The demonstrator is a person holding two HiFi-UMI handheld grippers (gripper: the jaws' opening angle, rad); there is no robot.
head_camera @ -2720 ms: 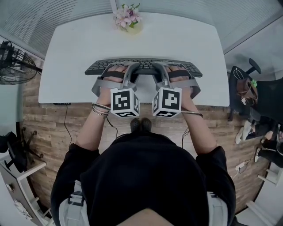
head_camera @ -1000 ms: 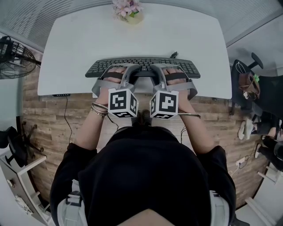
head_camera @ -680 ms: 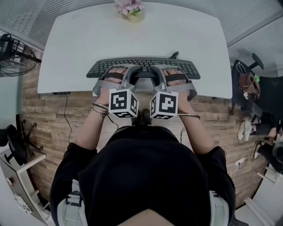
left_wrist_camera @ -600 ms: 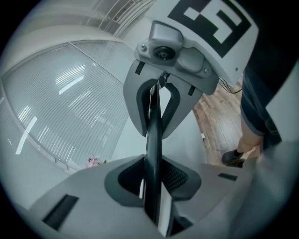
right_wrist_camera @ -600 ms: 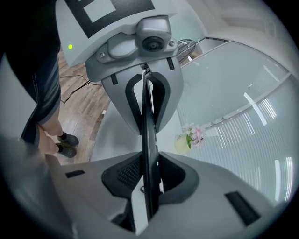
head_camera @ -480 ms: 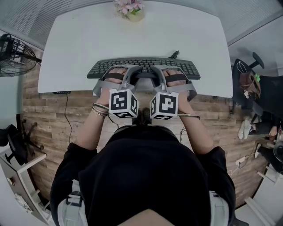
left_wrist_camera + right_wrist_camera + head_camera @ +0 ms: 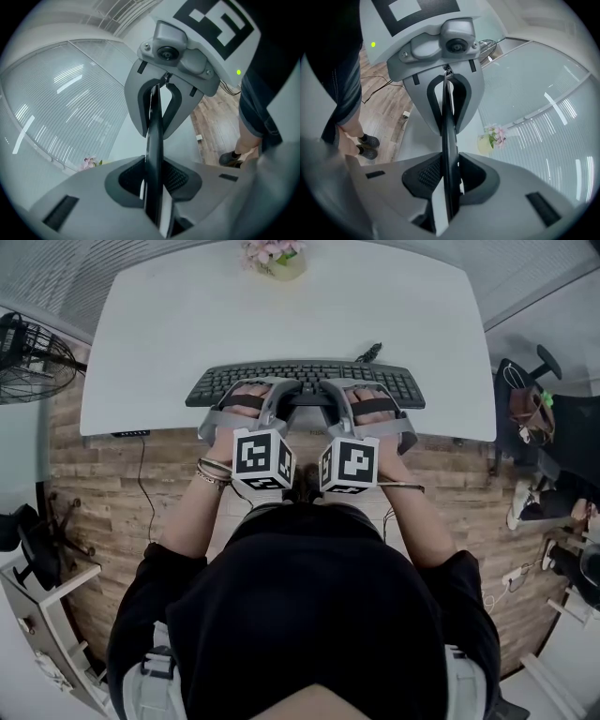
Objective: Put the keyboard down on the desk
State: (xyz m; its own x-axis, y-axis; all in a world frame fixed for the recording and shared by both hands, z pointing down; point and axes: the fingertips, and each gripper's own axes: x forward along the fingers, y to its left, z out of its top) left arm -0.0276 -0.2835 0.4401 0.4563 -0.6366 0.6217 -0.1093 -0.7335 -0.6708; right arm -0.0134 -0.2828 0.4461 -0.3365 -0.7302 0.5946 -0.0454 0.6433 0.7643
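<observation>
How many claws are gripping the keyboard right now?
2. The left claw is shut on the keyboard's near edge just left of its middle, the right claw just right of it. Neither grip is hidden.

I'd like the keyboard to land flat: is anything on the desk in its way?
Nothing visible does. The keyboard, clamped in the left tool and right tool, is over the near part of the desk, which is bare around it. The flower pot stands apart at the far edge. What lies directly beneath is hidden.

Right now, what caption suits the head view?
Left gripper and right gripper clamp a black keyboard at a white desk.
</observation>
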